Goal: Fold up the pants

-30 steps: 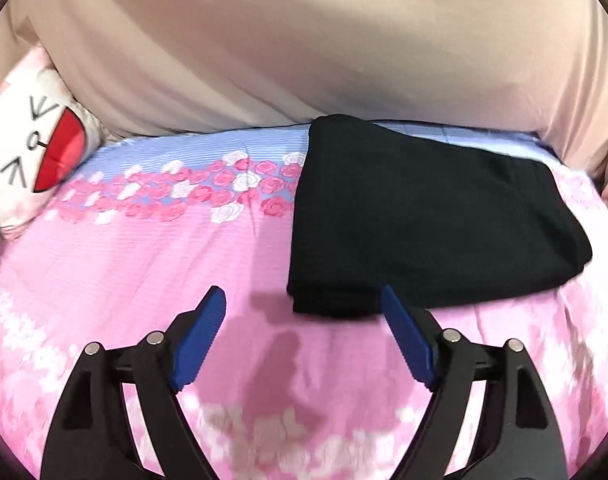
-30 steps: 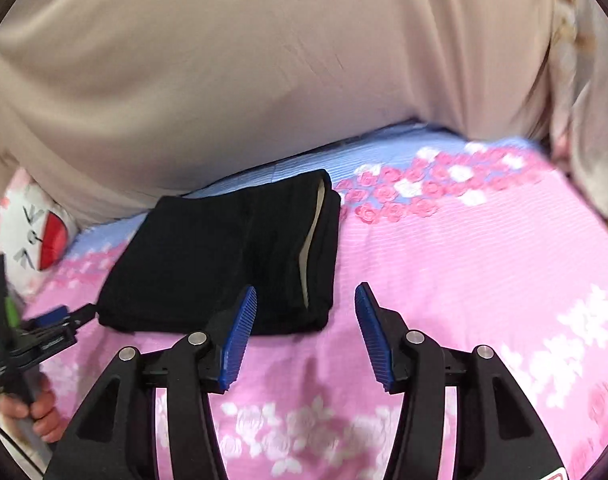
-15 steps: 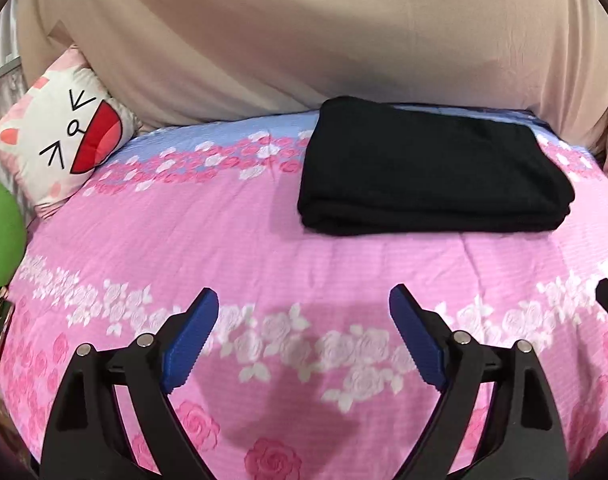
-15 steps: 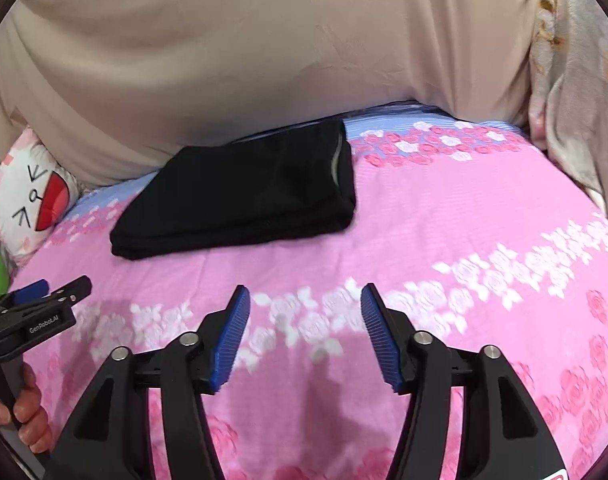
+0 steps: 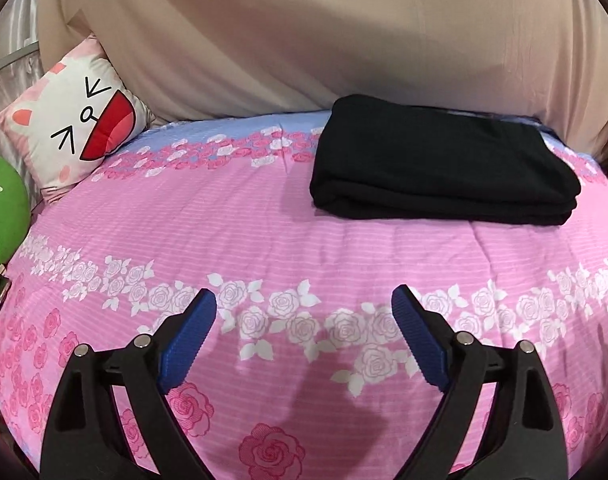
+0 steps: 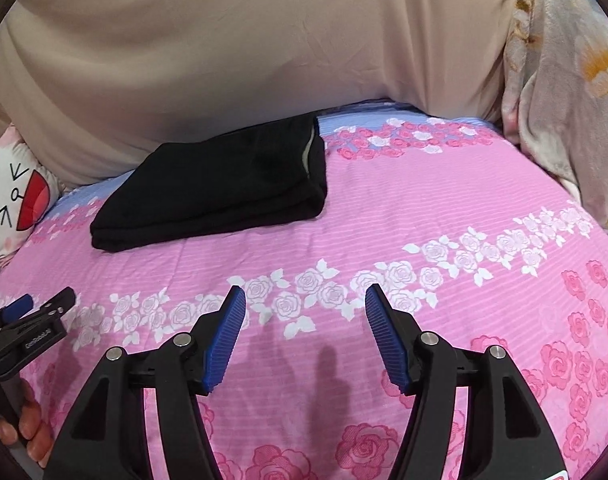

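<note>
The black pants (image 5: pixel 444 160) lie folded into a thick rectangle at the far side of the pink rose-print bed sheet (image 5: pixel 264 240), close to the beige cloth behind. In the right wrist view the folded pants (image 6: pixel 220 188) sit up and to the left. My left gripper (image 5: pixel 304 296) hovers well short of them, its jaws opening with nothing between the blue pads. Over bare sheet, my right gripper (image 6: pixel 305 291) is also open and empty. The left gripper (image 6: pixel 24 320) shows at the right wrist view's left edge, held by a hand (image 6: pixel 28 436).
A cat-face cushion (image 5: pixel 76 120) and a green plush (image 5: pixel 0 200) sit at the left of the bed. A large beige cloth (image 5: pixel 304 40) rises behind the pants. A pale floral blanket (image 6: pixel 564 80) is bunched at the right.
Both grippers have drawn back from the pants, which now lie farther off and higher in each view. Both sets of jaws stand wider than before. The pants have not moved.
</note>
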The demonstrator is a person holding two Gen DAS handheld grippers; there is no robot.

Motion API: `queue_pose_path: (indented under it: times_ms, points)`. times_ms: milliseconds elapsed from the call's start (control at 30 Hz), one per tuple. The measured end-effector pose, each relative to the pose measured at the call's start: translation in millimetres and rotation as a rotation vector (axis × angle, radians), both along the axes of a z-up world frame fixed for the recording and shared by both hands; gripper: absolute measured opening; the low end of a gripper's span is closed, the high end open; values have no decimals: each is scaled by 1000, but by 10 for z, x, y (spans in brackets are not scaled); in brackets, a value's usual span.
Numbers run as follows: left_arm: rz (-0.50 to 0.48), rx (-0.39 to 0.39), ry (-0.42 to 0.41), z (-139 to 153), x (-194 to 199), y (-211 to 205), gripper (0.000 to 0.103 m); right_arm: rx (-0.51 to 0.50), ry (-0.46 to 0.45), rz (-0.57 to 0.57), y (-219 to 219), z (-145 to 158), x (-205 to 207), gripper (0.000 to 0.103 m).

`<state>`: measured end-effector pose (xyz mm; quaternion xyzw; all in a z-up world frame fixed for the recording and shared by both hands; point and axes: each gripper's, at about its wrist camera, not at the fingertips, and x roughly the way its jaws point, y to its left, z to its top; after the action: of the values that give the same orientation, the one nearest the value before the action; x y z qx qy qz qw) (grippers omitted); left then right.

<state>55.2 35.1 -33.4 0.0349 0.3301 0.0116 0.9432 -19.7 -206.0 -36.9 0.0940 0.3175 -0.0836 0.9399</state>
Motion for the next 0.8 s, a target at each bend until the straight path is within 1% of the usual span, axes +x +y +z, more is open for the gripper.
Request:
queue_pose_path:
  times_ms: [133,200,300,433,467,800]
  points:
    - [10,-15,-13,20,-15,23,89,-47,3,-13,57,13,4,62]
    - [13,-19,-20,31,-22,26,89,-68,-4,-21,81,28,-11,66]
    - [13,-18,-36,49,-47,20,90,-96,-18,-38,102,54,-39,67]
    - [6,-15,-58,76,-82,11,90,-140,-39,-55,156,88,-81,73]
    - [6,-14,-61,79,-88,9,90,-148,-45,-58,167,95,-92,73]
    - [3,-16,-72,97,-106,15,90,-151,-42,-73,168,101,-101,74]
